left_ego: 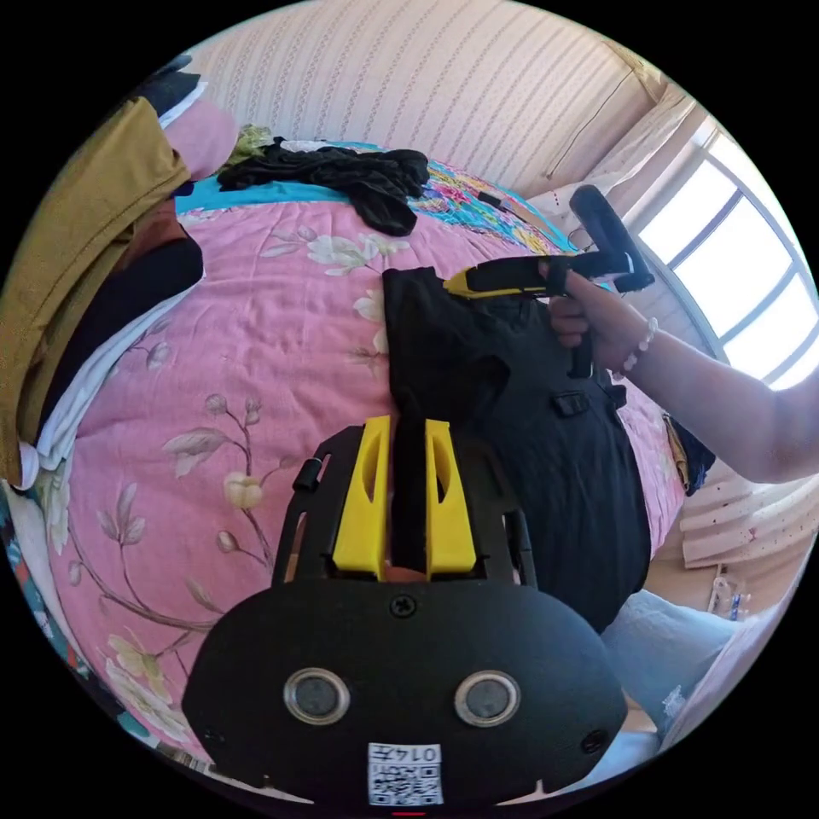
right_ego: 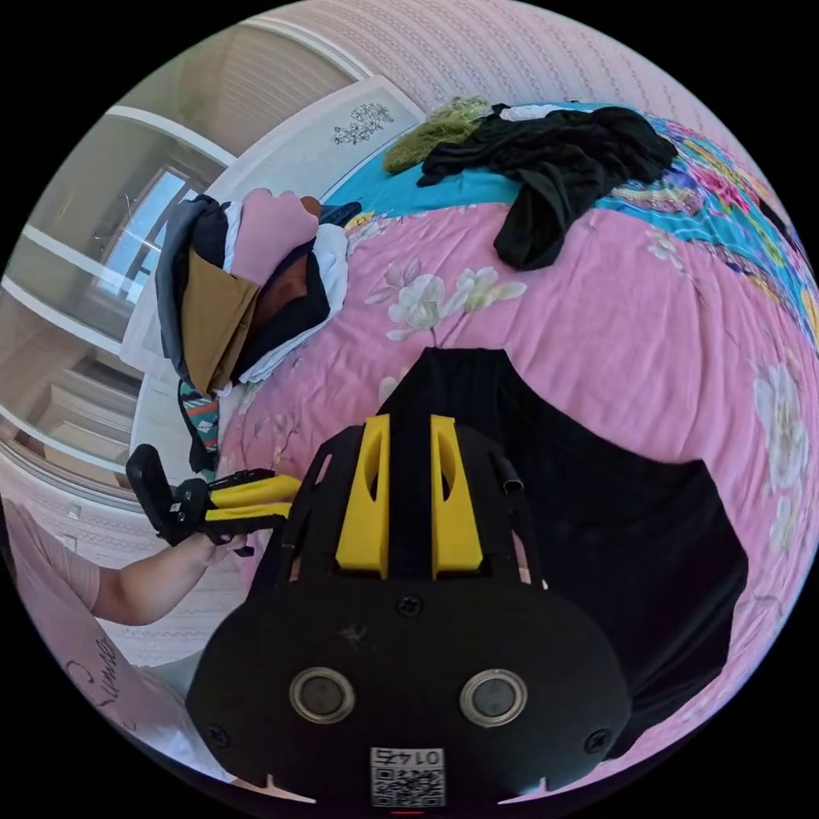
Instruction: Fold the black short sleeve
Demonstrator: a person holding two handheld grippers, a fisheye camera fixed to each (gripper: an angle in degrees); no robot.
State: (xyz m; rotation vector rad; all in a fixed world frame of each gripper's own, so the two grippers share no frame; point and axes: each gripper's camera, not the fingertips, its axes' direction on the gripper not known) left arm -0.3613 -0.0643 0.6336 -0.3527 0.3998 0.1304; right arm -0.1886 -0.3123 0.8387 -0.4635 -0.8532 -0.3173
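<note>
The black short sleeve shirt (left_ego: 529, 409) is laid on the pink floral bedspread (left_ego: 256, 341). An edge is pinched by the left gripper (left_ego: 408, 478) and right gripper (right_ego: 408, 486) alike. Both edges should be carried over level, tension kept even.

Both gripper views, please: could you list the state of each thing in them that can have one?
Black short-sleeve shirt: lying on the pink floral bedspread, partly folded, pinched at two spots.
Left tool: shut on a fold of the shirt.
Right tool: shut on the shirt's edge.
Dark garment: crumpled, unfolded, at the far end of the bed.
Pile of clothes: stacked at the bed's side.
</note>
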